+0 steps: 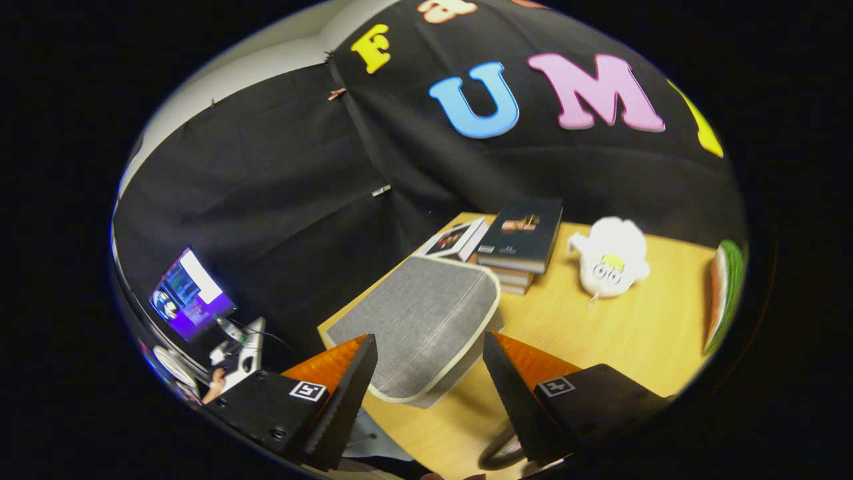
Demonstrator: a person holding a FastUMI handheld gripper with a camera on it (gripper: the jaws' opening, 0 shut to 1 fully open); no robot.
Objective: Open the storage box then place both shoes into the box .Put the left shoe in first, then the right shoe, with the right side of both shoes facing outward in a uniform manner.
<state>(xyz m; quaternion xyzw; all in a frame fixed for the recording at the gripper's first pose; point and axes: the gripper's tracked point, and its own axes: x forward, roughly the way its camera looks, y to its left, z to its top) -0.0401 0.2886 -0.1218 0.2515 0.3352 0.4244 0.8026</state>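
Storage box (420, 323), grey with its lid closed, sits mid-frame on the surface (620, 333); the claw (426, 373) hovers released at lower centre.

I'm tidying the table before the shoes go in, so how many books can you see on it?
At least 3. A dark book tops a stack beyond the grey storage box, with at least one more under it. Another book lies beside the stack. The gripper is open.
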